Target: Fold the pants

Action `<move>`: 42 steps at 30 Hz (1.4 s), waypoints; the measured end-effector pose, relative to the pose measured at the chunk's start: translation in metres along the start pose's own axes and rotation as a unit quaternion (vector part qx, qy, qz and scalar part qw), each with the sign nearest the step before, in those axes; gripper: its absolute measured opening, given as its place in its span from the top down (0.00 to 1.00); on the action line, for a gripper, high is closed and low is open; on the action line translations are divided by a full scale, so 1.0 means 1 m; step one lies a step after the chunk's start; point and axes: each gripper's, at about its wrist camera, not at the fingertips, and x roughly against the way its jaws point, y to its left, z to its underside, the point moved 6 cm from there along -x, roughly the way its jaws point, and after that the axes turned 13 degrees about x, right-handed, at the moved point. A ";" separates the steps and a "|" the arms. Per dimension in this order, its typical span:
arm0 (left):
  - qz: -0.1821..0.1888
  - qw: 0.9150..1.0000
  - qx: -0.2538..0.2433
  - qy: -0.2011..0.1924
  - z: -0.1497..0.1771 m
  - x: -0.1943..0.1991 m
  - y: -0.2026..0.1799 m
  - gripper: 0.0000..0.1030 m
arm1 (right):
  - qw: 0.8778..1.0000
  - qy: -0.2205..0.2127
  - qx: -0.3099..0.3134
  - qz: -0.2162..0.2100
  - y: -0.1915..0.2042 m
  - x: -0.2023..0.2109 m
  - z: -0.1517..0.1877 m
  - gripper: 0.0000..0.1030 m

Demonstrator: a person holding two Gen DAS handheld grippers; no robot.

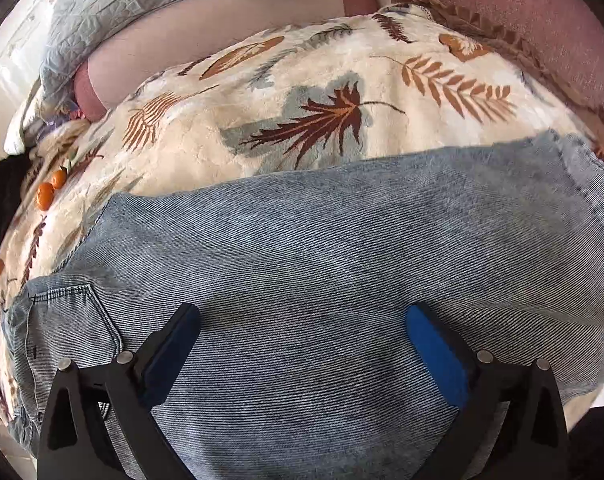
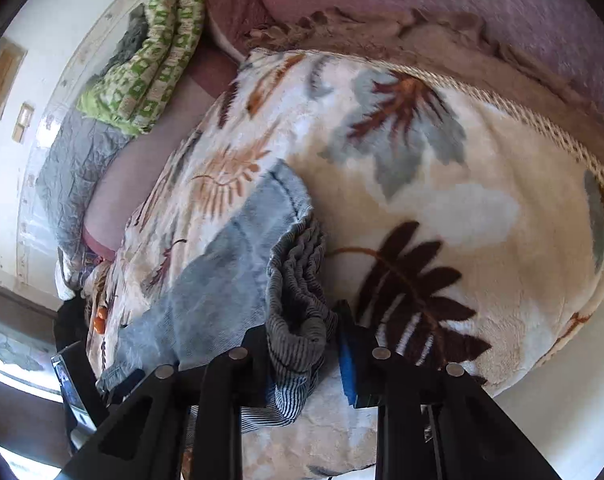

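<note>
Denim fills the near part of the left wrist view: the pants lie spread on a leaf-printed blanket that covers the bed, a back pocket showing toward the bed's left side. Just above that cloth the left gripper hangs with its jaws set wide apart and nothing between them — probably so that it is free to pin the layer flat or take a fresh hold once the fold comes over. In the right wrist view the right gripper is clamped on a bunched end of the pants, the striped inner face of the fabric puckered between its pads; that looks like a leg end or hem gathered up, though which part exactly I cannot tell. Pinching a thick gather rather than a single edge would keep the heavy denim from slipping while it is carried across. From that grip the cloth trails away over the blanket toward the bed's left side, so the fold seems under way but not laid down. Farther off, two small orange fruits sit near the left edge of the bed — close enough that a dragged leg could nudge them. Beyond the blanket lie a grey quilt and a green patterned cloth.
</note>
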 end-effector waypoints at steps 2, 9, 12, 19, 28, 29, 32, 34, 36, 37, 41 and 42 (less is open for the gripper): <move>0.033 0.999 0.012 0.022 -0.001 0.002 0.008 0.01 | 0.999 -0.014 0.041 0.011 0.027 0.014 -0.015 0.75; 0.108 0.980 0.159 -0.044 0.003 0.066 0.121 0.02 | 0.968 -0.057 0.245 0.001 0.197 0.038 -0.019 0.75; 0.089 0.969 0.215 -0.086 0.014 0.094 0.190 0.02 | 0.946 -0.036 0.320 -0.031 0.270 0.017 0.027 0.75; 0.055 0.954 0.277 -0.102 0.043 0.107 0.281 0.02 | 0.909 0.089 0.401 -0.064 0.309 -0.096 0.160 0.59; 0.179 0.951 0.234 -0.091 0.032 0.124 0.205 0.02 | 0.964 0.039 0.160 -0.208 0.229 -0.020 0.105 0.26; 0.187 0.951 0.231 -0.084 0.031 0.122 0.193 0.02 | 0.967 0.041 0.125 -0.216 0.210 -0.025 0.099 0.25; 0.193 0.960 0.200 -0.031 0.040 0.093 0.156 0.01 | 0.969 0.125 0.023 -0.210 0.164 -0.069 0.111 0.24; 0.098 0.983 0.146 0.045 0.060 0.041 0.139 0.03 | 0.961 0.120 -0.004 -0.247 0.156 -0.065 0.105 0.24; 0.050 0.995 0.089 0.005 0.068 0.037 0.128 0.04 | 0.957 0.131 -0.003 -0.258 0.159 -0.054 0.093 0.24; 0.045 0.995 0.083 -0.001 0.068 0.043 0.124 0.04 | 0.958 0.120 0.012 -0.261 0.162 -0.044 0.082 0.24; 0.105 0.987 0.115 -0.044 0.055 0.076 0.121 0.04 | 0.969 0.088 0.078 -0.219 0.171 -0.039 0.031 0.24; 0.110 0.986 0.114 -0.060 0.052 0.082 0.120 0.04 | 0.971 0.090 0.089 -0.202 0.171 -0.048 0.020 0.24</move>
